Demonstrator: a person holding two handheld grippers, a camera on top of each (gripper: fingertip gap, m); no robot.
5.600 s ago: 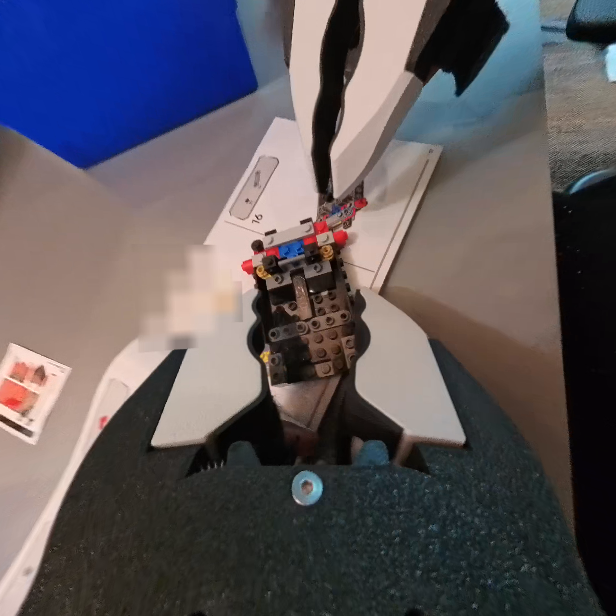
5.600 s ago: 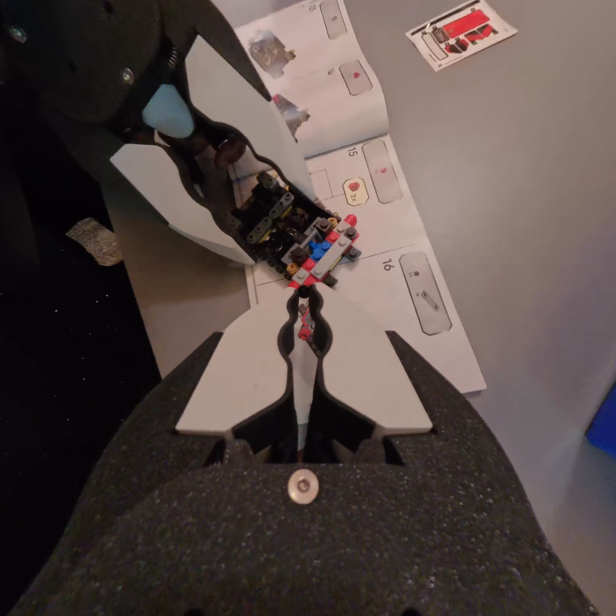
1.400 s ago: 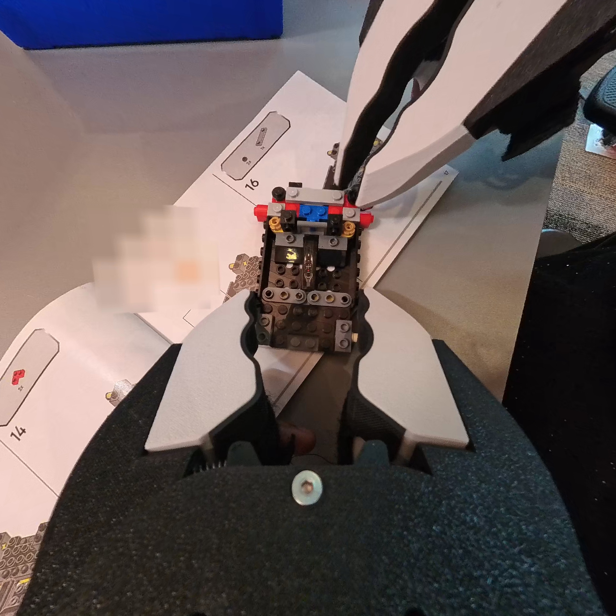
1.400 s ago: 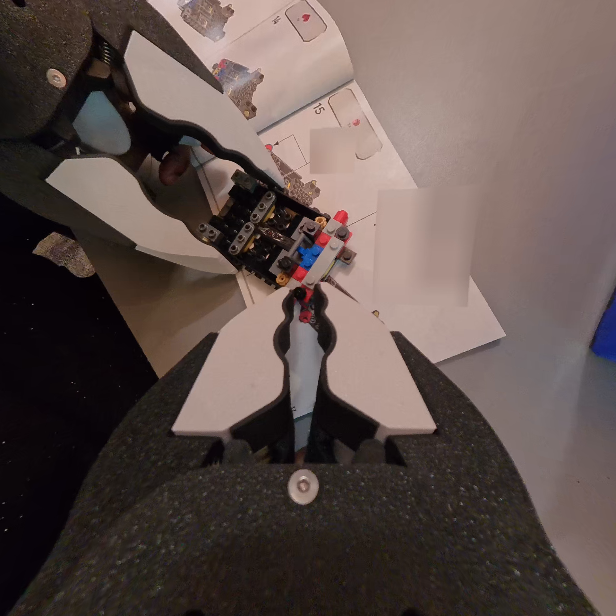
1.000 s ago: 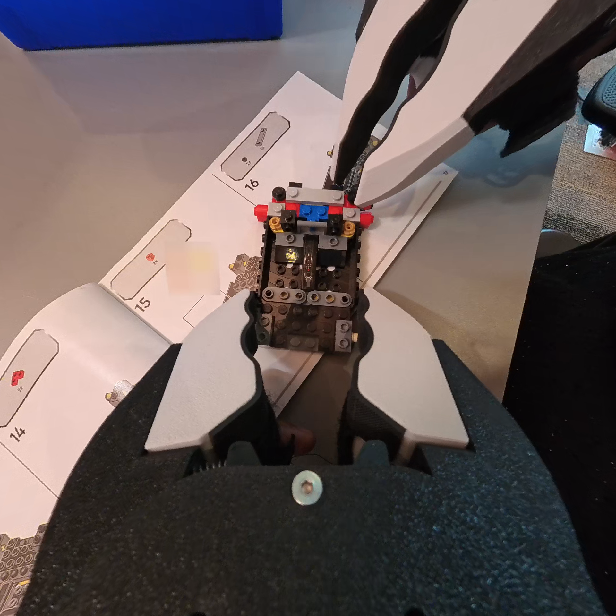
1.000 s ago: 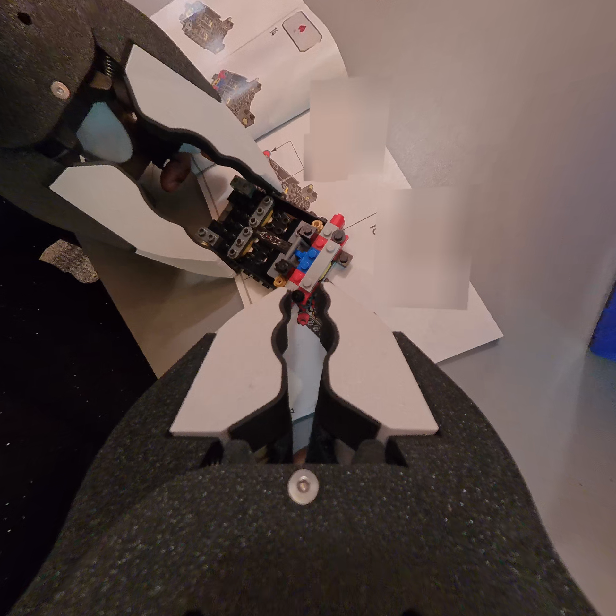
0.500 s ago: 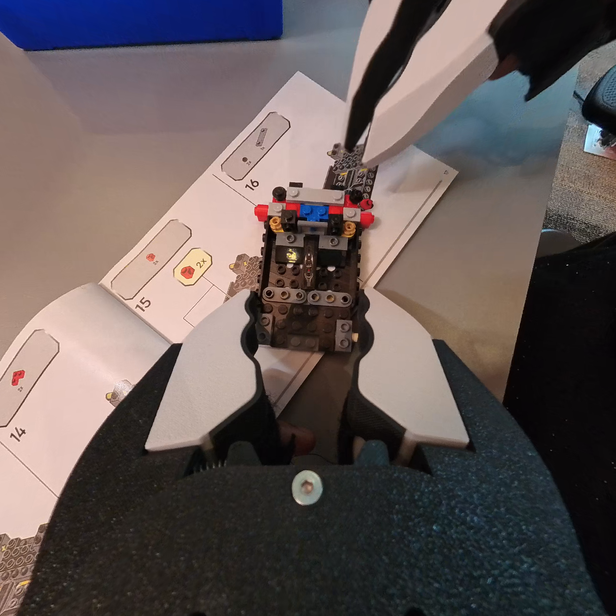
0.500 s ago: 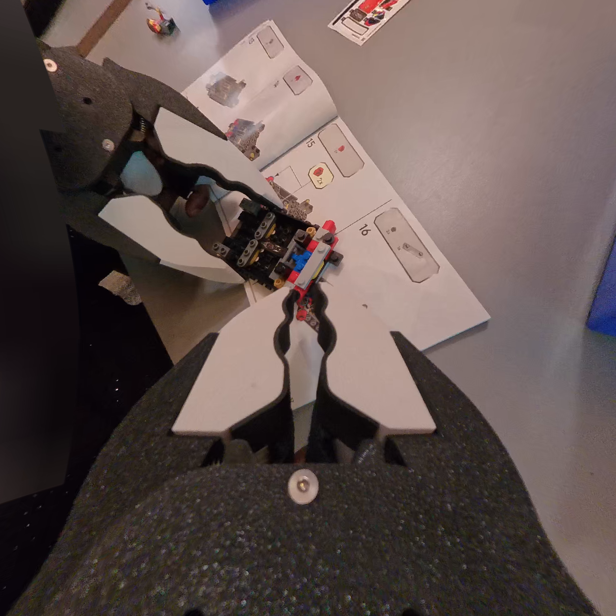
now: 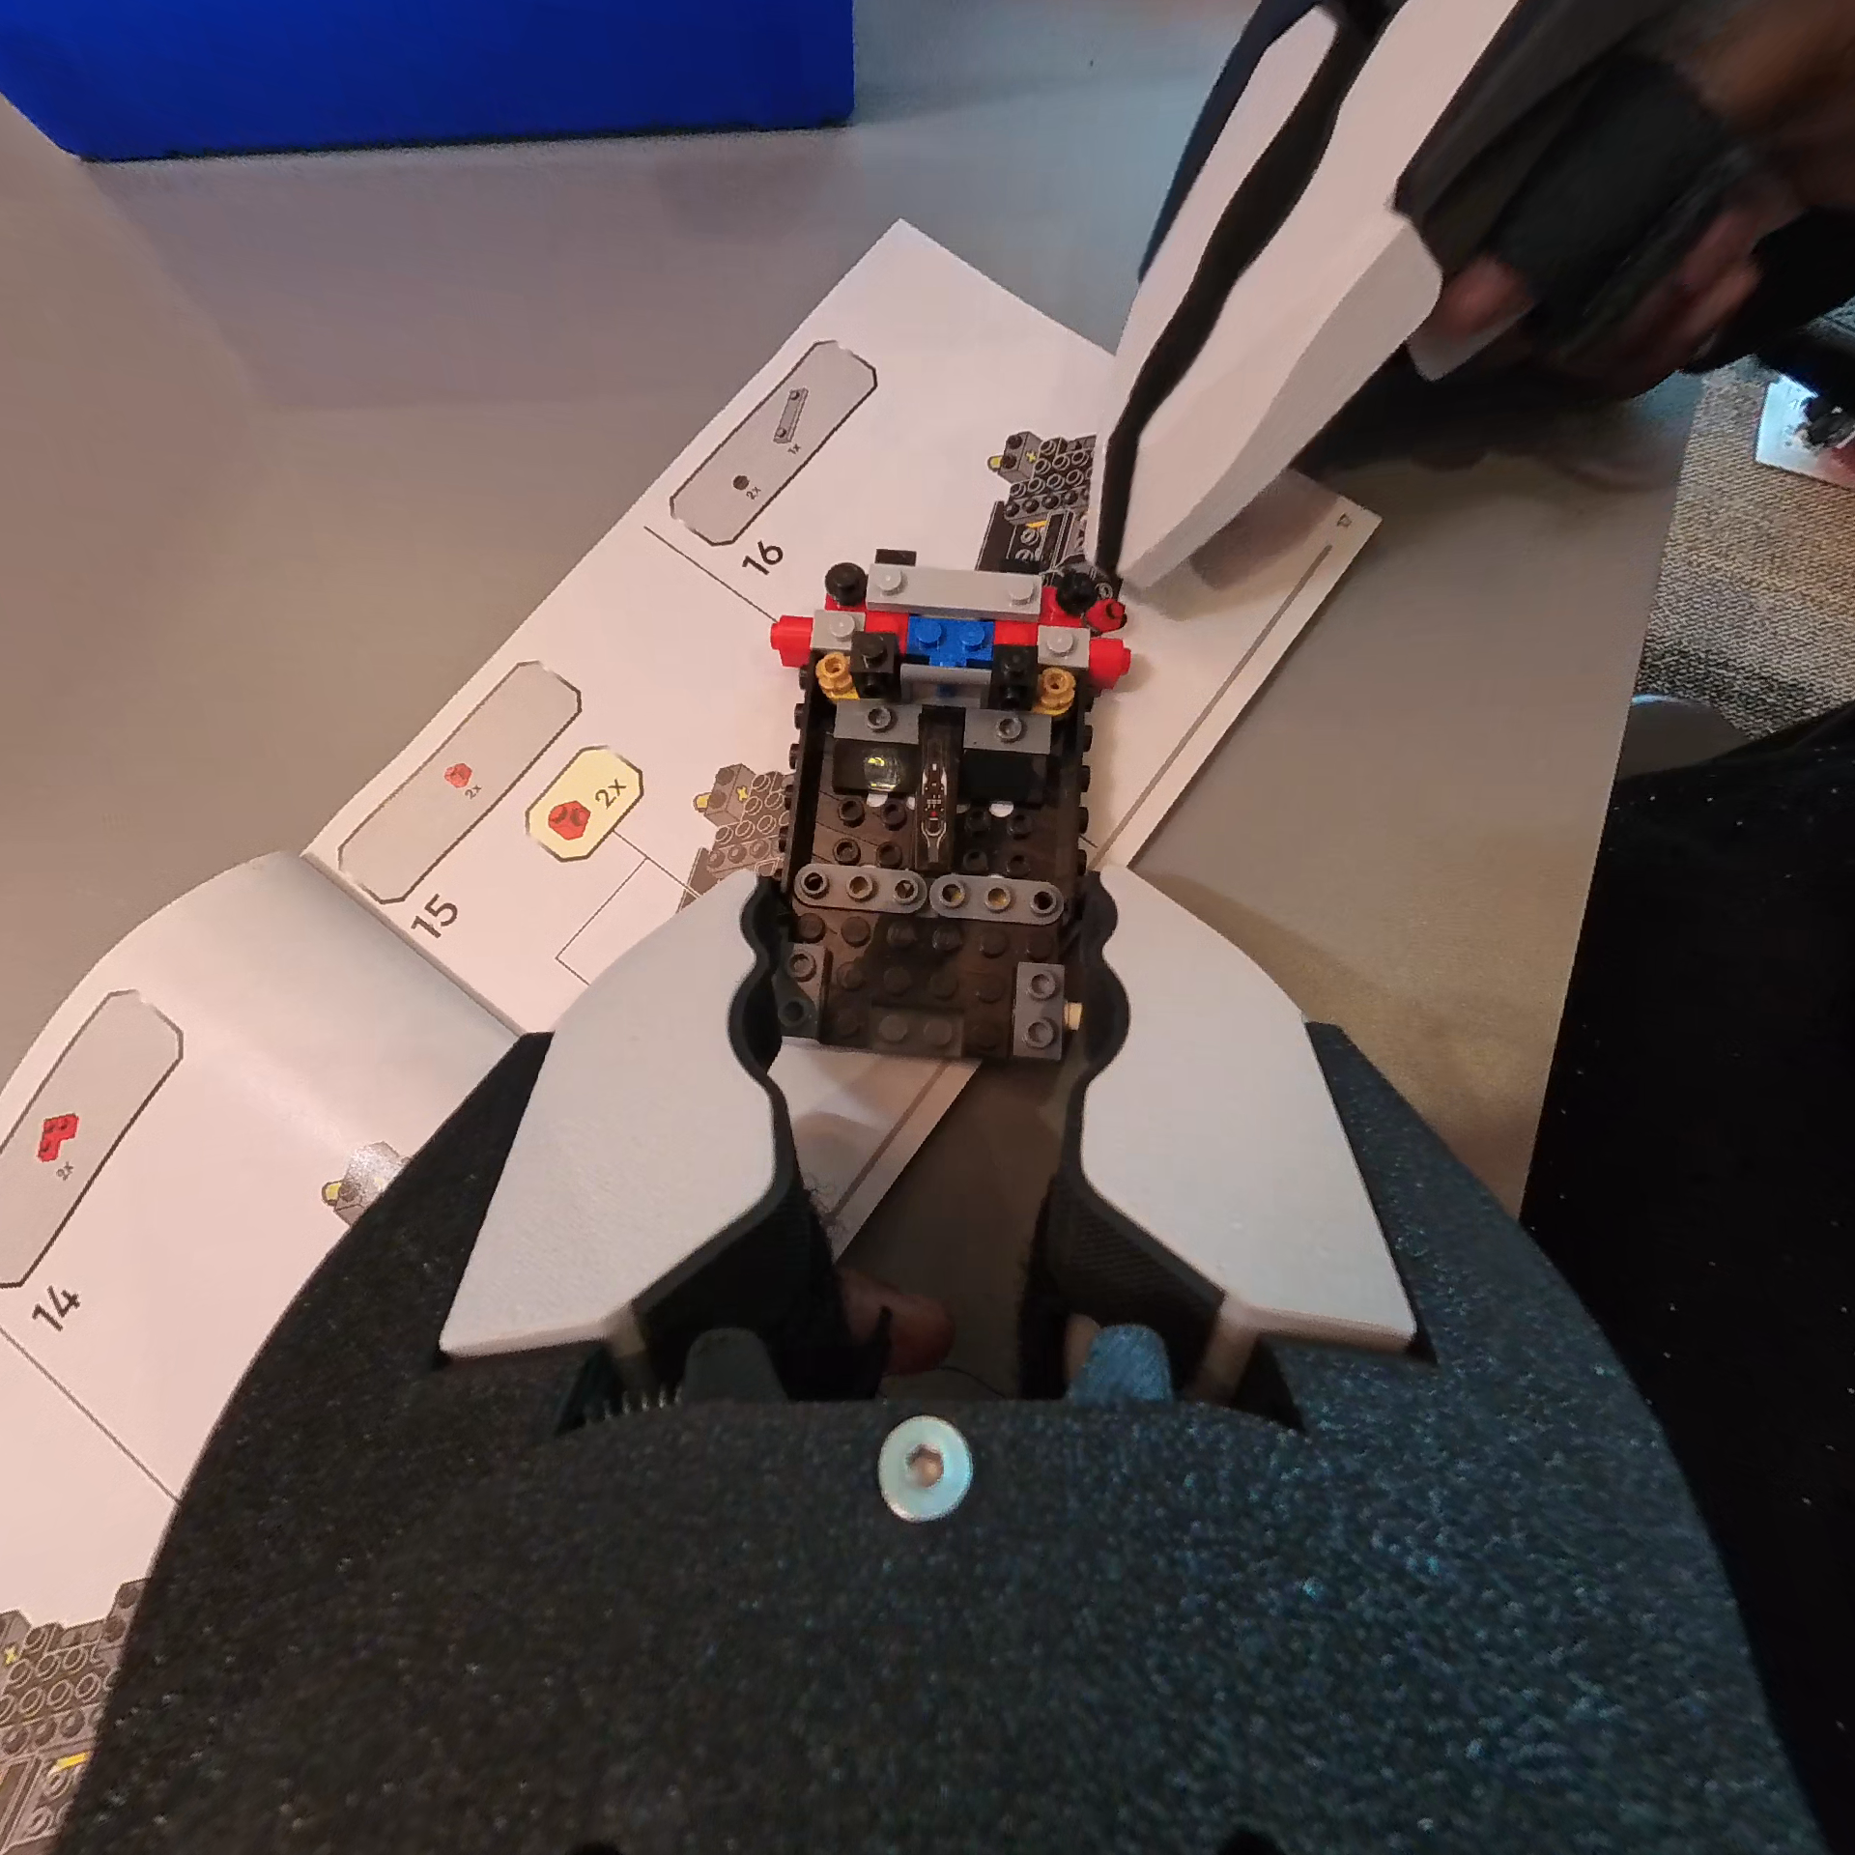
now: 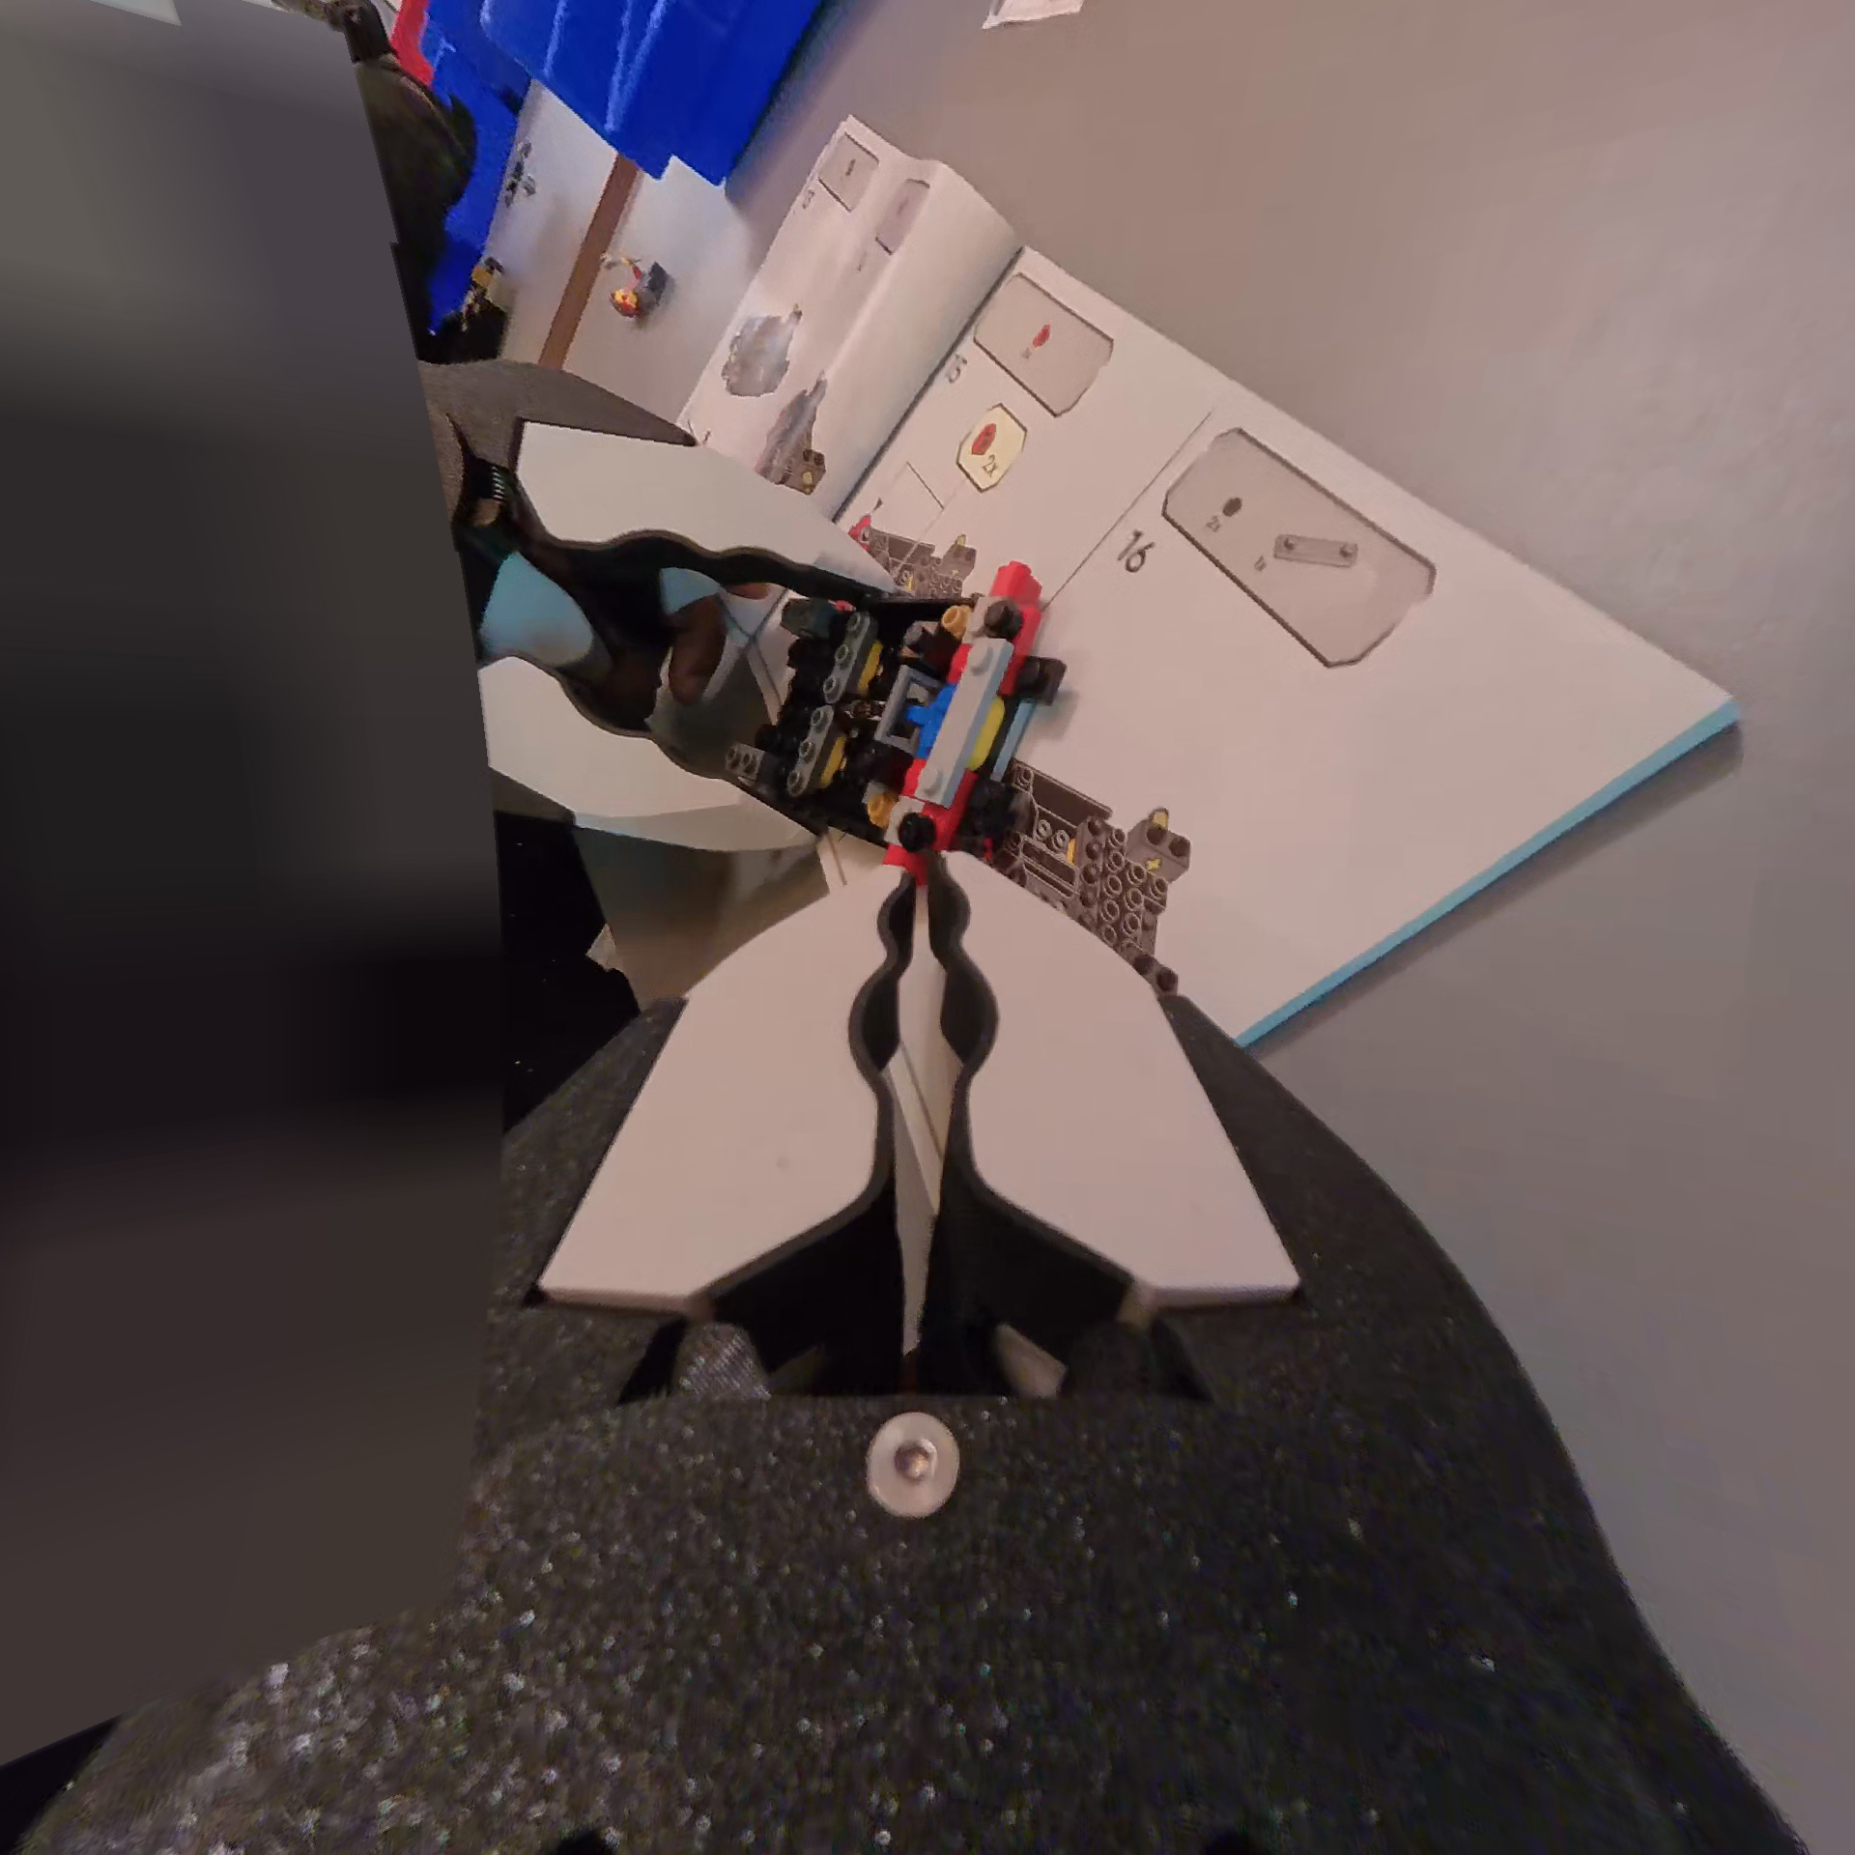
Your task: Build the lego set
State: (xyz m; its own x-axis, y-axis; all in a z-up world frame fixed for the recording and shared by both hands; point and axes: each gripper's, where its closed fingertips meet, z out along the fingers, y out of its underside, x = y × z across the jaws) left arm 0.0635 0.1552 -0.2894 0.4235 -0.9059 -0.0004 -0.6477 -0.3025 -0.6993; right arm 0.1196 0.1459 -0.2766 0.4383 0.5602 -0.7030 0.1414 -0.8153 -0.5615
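Lego model (image 9: 934, 853) clamped in left gripper (image 9: 929, 964), right gripper (image 10: 918, 883) nearly closed, seemingly pinching a tiny red piece (image 9: 1107, 612) at the front corner; press straight, brace firmly.

a smooth grey tabletop (image 9: 301, 402) fills most of both views, softly lit with a pale sheen. blue plastic bins (image 10: 642, 80) stand at its far edge. past the table's right side lies grey speckled carpet (image 9: 1747, 562).

grey table (image 9: 301, 402); blue bin (image 9: 422, 70) at far edge; dark chair (image 9: 1706, 1004)
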